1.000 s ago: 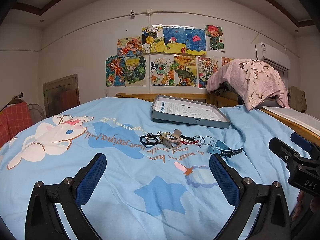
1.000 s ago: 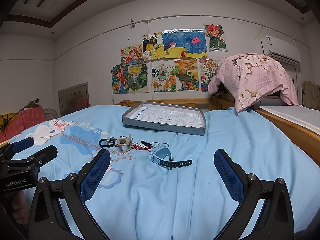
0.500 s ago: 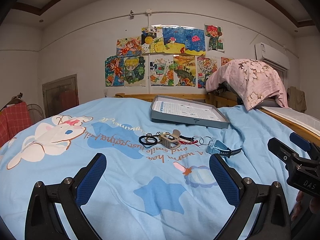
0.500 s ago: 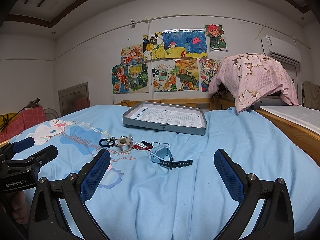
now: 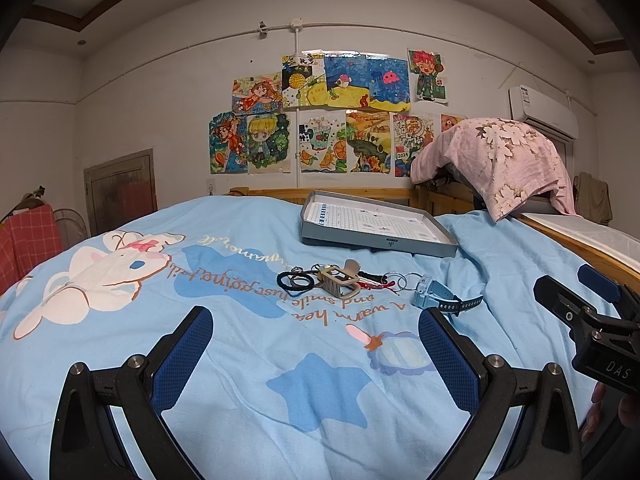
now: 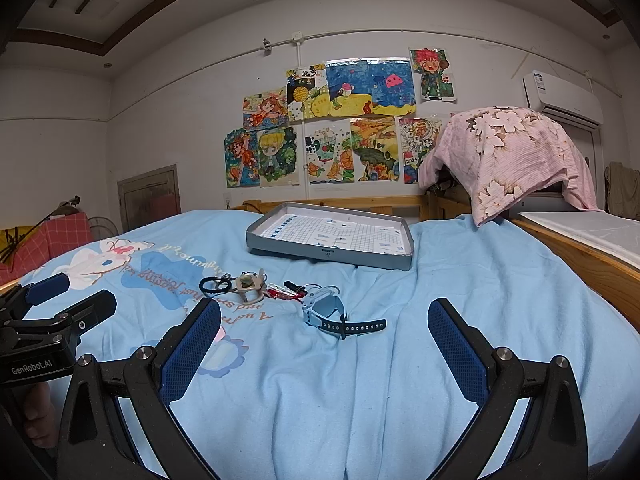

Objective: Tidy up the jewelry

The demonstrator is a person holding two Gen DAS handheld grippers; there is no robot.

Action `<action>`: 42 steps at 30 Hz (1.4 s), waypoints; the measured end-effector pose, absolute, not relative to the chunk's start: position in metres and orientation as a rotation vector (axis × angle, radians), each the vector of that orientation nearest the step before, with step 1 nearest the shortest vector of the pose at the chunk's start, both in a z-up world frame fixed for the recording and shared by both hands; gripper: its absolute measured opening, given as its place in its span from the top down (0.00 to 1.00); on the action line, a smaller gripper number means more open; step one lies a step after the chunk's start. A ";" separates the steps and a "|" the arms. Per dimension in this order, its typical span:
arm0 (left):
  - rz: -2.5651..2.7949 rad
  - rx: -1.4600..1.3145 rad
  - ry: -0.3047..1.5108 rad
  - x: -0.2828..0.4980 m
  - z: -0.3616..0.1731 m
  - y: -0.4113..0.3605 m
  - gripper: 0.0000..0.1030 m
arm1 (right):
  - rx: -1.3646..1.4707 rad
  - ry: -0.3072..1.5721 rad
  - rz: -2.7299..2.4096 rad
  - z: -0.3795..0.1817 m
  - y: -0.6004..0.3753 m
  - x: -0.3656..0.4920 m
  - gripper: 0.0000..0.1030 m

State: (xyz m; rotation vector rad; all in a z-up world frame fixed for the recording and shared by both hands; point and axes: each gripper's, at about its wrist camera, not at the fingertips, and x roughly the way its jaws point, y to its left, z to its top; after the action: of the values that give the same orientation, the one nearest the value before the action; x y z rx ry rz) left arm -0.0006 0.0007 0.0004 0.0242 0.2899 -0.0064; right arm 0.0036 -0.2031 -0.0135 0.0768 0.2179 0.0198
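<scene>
A small row of jewelry lies on the bed [image 5: 248, 360], roughly in its middle and nearer than the tray [image 5: 376, 227]. From left to right in the left wrist view it runs: black hair ties [image 5: 295, 281], a beige watch [image 5: 338, 283] lying on its side with its band looped, a red cord piece [image 5: 374, 282], thin metal rings [image 5: 402, 281], and a blue watch [image 5: 434, 297] with a pale case and a darker perforated strap stretched flat to the right. The pieces touch or overlap along the row; the blue watch sits at its right end. The grey tray, shallow and lined with gridded paper, rests farther back near the wooden bed frame and holds none of the row's pieces. The bed wears a light blue sheet printed with a white rabbit [image 5: 100, 268], stars and orange lettering. Behind it a white wall carries colourful drawings [image 5: 324, 116]; a pink floral cloth [image 5: 500, 160] is draped over something at the right, below an air conditioner [image 5: 542, 112]. The left hand-held gripper [image 5: 316, 352] hovers over the sheet with its blue-padded fingers spread wide, holding and touching nothing. The right hand-held gripper [image 6: 324, 344] is likewise wide open and empty, with the blue watch just beyond its fingertips.
</scene>
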 end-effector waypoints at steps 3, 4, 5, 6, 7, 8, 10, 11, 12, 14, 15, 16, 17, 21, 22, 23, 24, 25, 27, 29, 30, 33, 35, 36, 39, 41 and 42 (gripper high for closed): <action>-0.007 0.024 0.289 -0.001 0.000 0.001 0.00 | 0.076 0.218 0.019 -0.014 -0.203 0.004 0.01; -0.007 0.024 0.290 -0.001 0.000 0.001 0.00 | 0.076 0.218 0.019 -0.014 -0.203 0.004 0.01; -0.007 0.024 0.290 -0.001 0.000 0.001 0.00 | 0.076 0.218 0.020 -0.014 -0.203 0.004 0.01; -0.007 0.024 0.290 -0.001 0.000 0.001 0.00 | 0.076 0.218 0.019 -0.014 -0.203 0.004 0.01; -0.007 0.024 0.290 -0.001 0.000 0.001 0.00 | 0.076 0.219 0.019 -0.014 -0.203 0.004 0.01; -0.007 0.024 0.290 -0.001 0.000 0.001 0.00 | 0.076 0.219 0.019 -0.014 -0.203 0.004 0.01; -0.007 0.024 0.289 -0.001 0.000 0.001 0.00 | 0.076 0.218 0.020 -0.014 -0.203 0.004 0.01; -0.007 0.023 0.289 -0.001 0.000 0.001 0.00 | 0.076 0.218 0.019 -0.014 -0.203 0.004 0.01; -0.007 0.023 0.289 -0.001 0.000 0.001 0.00 | 0.075 0.218 0.019 -0.014 -0.203 0.004 0.01; -0.007 0.023 0.289 -0.001 0.000 0.001 0.00 | 0.076 0.218 0.020 -0.014 -0.203 0.004 0.01; -0.007 0.023 0.289 -0.001 0.000 0.001 0.00 | 0.076 0.219 0.019 -0.014 -0.202 0.004 0.01; -0.007 0.023 0.289 -0.001 0.000 0.001 0.00 | 0.076 0.219 0.019 -0.014 -0.203 0.003 0.01; -0.007 0.023 0.289 -0.001 0.000 0.001 0.00 | 0.076 0.218 0.019 -0.014 -0.203 0.004 0.01; -0.007 0.024 0.289 -0.001 0.000 0.001 0.00 | 0.077 0.218 0.019 -0.014 -0.203 0.004 0.01; -0.007 0.023 0.289 -0.001 0.000 0.001 0.00 | 0.077 0.218 0.019 -0.014 -0.203 0.004 0.01; -0.007 0.023 0.288 -0.001 0.000 0.001 0.00 | 0.077 0.218 0.019 -0.014 -0.203 0.004 0.01; -0.006 0.023 0.289 -0.001 0.000 0.001 0.00 | 0.077 0.218 0.019 -0.014 -0.204 0.004 0.01; -0.007 0.023 0.289 -0.001 0.000 0.001 0.00 | 0.077 0.218 0.019 -0.014 -0.204 0.004 0.01; -0.006 0.022 0.289 -0.001 0.000 0.001 0.00 | 0.076 0.218 0.019 -0.014 -0.204 0.004 0.01; -0.007 0.023 0.289 -0.001 0.000 0.001 0.00 | 0.077 0.218 0.019 -0.014 -0.205 0.004 0.01; -0.007 0.022 0.289 -0.001 0.000 0.001 0.00 | 0.077 0.217 0.019 -0.014 -0.205 0.004 0.01; -0.007 0.021 0.289 -0.001 0.000 0.001 0.00 | 0.077 0.217 0.017 -0.014 -0.206 0.004 0.01; -0.004 0.023 0.288 -0.001 0.000 0.001 0.00 | 0.078 0.213 0.012 -0.014 -0.205 0.003 0.01; 0.003 0.024 0.288 -0.002 0.008 -0.010 0.00 | 0.078 0.209 0.001 -0.014 -0.200 -0.001 0.01; 0.015 0.012 0.280 -0.008 0.020 -0.013 0.00 | 0.089 0.197 -0.013 -0.013 -0.206 0.002 0.01; 0.022 0.004 0.276 -0.006 0.021 -0.007 0.00 | 0.107 0.189 -0.019 -0.007 -0.210 -0.001 0.01; 0.026 0.005 0.275 -0.005 0.023 -0.007 0.00 | 0.117 0.185 -0.019 -0.003 -0.212 0.000 0.01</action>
State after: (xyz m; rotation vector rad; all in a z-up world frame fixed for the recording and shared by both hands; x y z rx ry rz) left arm -0.0049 -0.0069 0.0231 0.0047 0.2748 0.0255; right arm -0.0001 -0.2120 -0.0035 0.1172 0.1848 -0.0192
